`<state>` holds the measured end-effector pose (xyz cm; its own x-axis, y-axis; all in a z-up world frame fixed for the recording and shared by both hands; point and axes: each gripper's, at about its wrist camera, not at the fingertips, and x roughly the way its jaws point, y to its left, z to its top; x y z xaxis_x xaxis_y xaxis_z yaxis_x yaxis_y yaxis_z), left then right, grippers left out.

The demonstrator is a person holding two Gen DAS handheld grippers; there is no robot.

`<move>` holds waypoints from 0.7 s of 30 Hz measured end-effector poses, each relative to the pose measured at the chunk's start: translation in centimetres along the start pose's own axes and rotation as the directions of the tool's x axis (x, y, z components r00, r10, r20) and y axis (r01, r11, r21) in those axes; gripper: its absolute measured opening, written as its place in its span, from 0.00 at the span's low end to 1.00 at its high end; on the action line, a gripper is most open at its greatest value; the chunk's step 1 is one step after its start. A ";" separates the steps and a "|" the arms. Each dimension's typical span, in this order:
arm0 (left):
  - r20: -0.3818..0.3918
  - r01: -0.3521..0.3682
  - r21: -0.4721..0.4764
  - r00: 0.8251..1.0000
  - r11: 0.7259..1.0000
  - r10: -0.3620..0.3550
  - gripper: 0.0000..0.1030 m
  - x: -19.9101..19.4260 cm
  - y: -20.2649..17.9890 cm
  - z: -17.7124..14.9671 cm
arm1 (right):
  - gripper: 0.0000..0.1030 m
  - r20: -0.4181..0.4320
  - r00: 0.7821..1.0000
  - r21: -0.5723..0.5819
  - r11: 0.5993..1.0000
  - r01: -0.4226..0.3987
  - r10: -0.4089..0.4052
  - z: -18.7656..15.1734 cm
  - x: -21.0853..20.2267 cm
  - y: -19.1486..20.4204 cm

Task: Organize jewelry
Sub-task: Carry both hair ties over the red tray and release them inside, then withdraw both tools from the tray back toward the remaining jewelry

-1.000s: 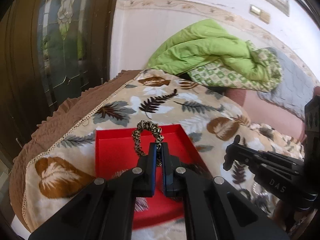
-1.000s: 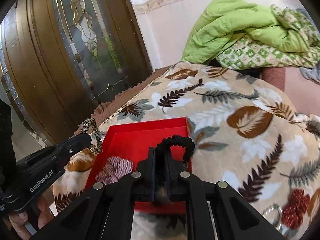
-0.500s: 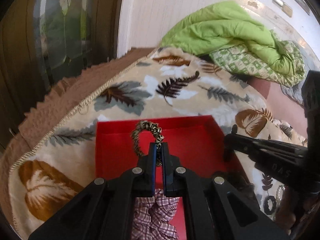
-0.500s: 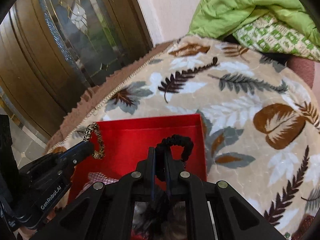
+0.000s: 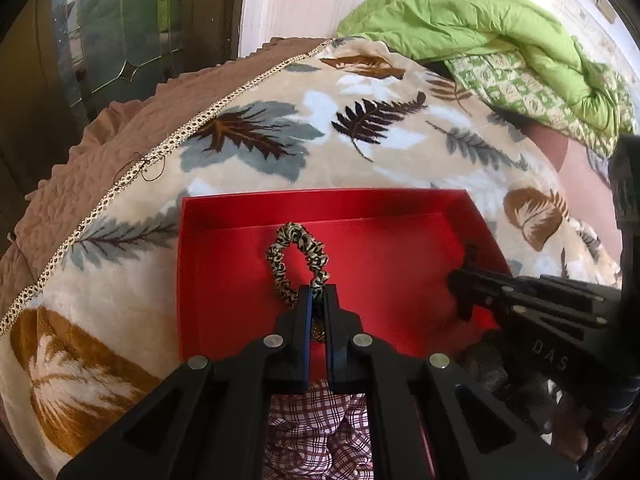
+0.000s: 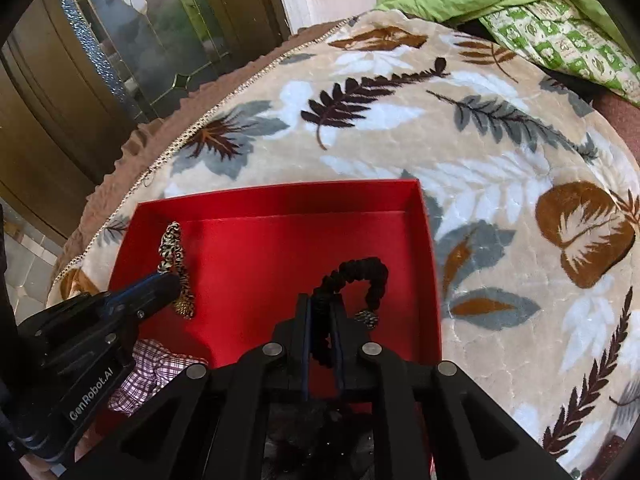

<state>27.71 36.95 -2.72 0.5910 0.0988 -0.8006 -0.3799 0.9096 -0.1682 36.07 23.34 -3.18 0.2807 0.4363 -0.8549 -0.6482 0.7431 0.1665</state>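
A red open box [image 5: 224, 208] [image 6: 424, 216] lies on a leaf-patterned blanket. My left gripper [image 5: 316, 294] [image 6: 172, 280] is shut on a leopard-print scrunchie [image 5: 298, 262] [image 6: 174, 248] and holds it over the box's inside. My right gripper [image 6: 322, 300] [image 5: 456, 280] is shut on a black scrunchie [image 6: 360, 276], also over the box, to the right of the left one. A checked scrunchie [image 5: 316, 436] [image 6: 148, 368] lies in the near part of the box, partly hidden by the fingers. A dark furry item [image 6: 312, 420] sits under the right gripper.
The leaf-patterned blanket [image 5: 360, 120] [image 6: 500, 160] covers a bed with a brown quilted edge [image 5: 100, 152] at the left. A green quilt [image 5: 480, 16] is piled at the back against the wall. A glass-panelled door [image 6: 120, 40] stands to the left.
Both grippers have come down and forward over the red box, each keeping its scrunchie. The box now fills more of both views, and the checked scrunchie shows beneath the fingers.
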 end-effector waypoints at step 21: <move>0.294 -0.034 0.012 0.956 0.999 0.028 0.57 -9.6 -3.4 -2.9 | 0.47 0.283 0.959 0.155 0.985 -0.076 0.030 -8.3 -14.1 -4.1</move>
<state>21.30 31.74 3.85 0.7628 0.2388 -0.6010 -0.3907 0.9107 -0.1341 28.87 9.94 4.09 0.4499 0.5841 -0.6756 -0.5503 0.7771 0.3054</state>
